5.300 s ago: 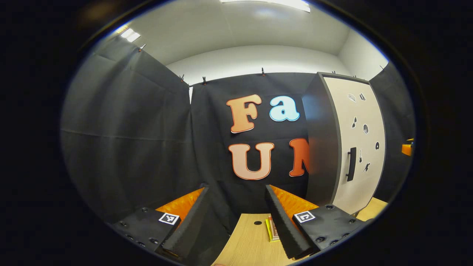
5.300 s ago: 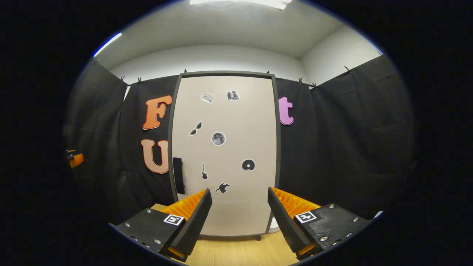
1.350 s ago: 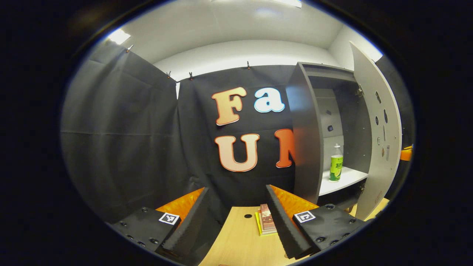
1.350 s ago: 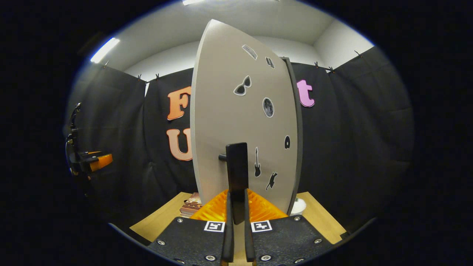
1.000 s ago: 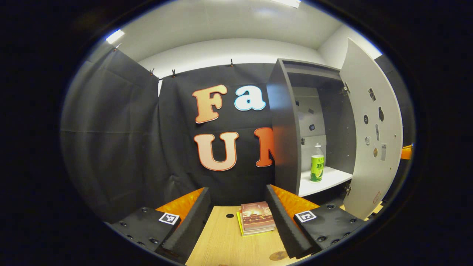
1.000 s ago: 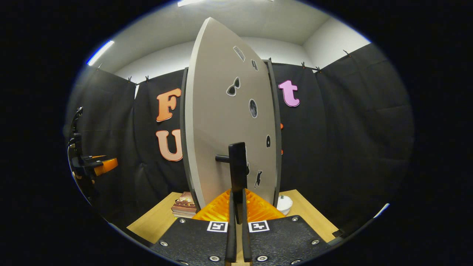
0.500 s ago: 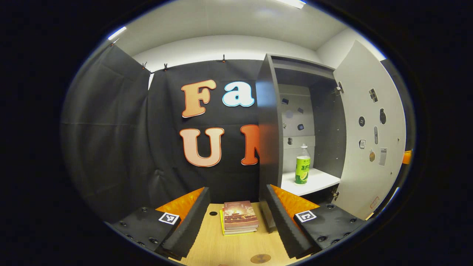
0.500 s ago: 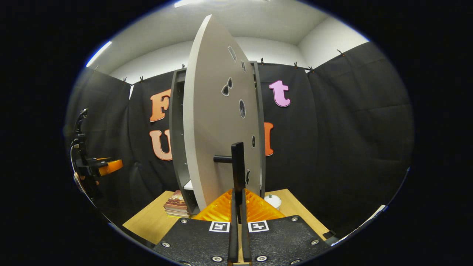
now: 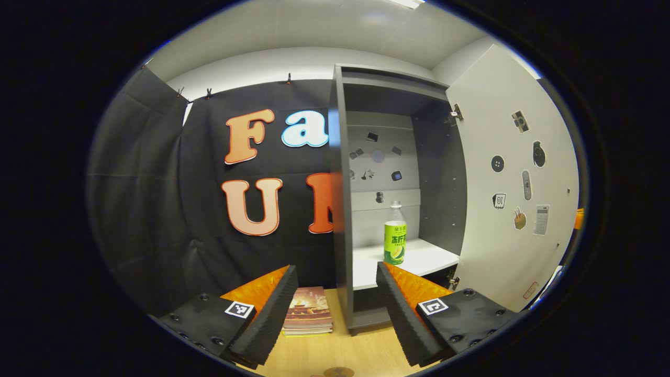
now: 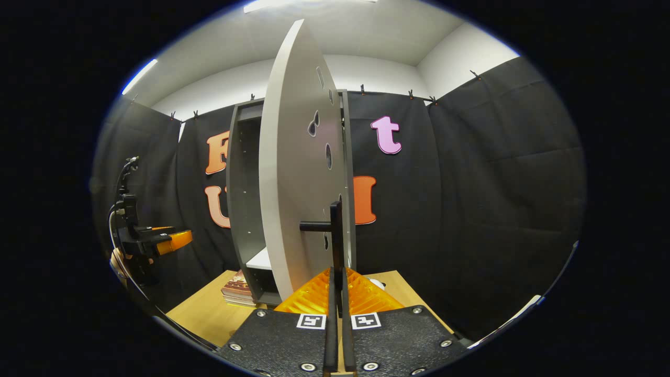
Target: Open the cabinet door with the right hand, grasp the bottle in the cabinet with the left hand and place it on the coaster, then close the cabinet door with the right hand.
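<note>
The grey cabinet [image 9: 341, 209] stands with its pale door [image 9: 510, 173] swung wide to the right. A bottle with a green label [image 9: 395, 234] stands upright on the white shelf [image 9: 419, 259] inside. My left gripper [image 9: 335, 303] is open, well short of the cabinet, with the bottle just above its right finger. A brown coaster [image 9: 337, 372] lies on the table at the bottom edge. In the right gripper view, my right gripper [image 10: 337, 293] is shut on the black door handle [image 10: 335, 235], and the door [image 10: 293, 173] is seen nearly edge-on. The left gripper [image 10: 157, 238] shows at far left.
A stack of books [image 9: 309, 317] lies on the wooden table [image 9: 361, 348] left of the cabinet, also seen as books [image 10: 236, 290] in the right gripper view. A small white object [image 10: 377, 284] sits on the table right of the door. Black cloth walls surround the booth.
The door has swung further open, pulled by my right gripper on its handle. My left gripper has turned toward the cabinet, so the bottle now sits nearer the middle of its view.
</note>
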`<state>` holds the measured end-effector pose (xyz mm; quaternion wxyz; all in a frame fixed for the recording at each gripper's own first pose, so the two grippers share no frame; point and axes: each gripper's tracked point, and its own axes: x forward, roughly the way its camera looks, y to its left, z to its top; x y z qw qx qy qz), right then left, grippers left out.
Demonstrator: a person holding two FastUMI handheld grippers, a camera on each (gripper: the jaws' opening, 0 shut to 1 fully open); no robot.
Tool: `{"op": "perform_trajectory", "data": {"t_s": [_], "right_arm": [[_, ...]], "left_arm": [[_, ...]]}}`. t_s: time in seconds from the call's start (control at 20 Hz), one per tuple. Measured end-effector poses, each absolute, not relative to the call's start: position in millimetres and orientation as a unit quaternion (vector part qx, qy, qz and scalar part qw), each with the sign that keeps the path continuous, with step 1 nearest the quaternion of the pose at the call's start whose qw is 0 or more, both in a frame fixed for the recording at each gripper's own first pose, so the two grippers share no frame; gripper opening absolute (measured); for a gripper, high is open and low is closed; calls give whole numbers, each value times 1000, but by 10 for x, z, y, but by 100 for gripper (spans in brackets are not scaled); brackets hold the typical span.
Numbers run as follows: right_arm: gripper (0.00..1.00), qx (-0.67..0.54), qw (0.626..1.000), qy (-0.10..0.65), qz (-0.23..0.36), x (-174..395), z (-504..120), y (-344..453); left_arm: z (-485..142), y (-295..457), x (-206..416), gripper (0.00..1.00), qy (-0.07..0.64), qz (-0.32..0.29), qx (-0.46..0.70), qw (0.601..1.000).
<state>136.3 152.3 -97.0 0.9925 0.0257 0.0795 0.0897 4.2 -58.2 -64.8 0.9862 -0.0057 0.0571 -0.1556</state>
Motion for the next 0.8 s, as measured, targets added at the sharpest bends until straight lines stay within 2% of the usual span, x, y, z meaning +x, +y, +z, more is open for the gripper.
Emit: {"op": "perform_trajectory", "data": {"t_s": [0.35,0.8], "right_arm": [[3,5,995,77,67,1413,-974,1288],[3,18,990,80,111,1396,-985,1370]], "left_arm": [[-673,-902,76,97,62,-180,-28,981],[-711,-1203,221,98,76,-192,-39,978]]}}
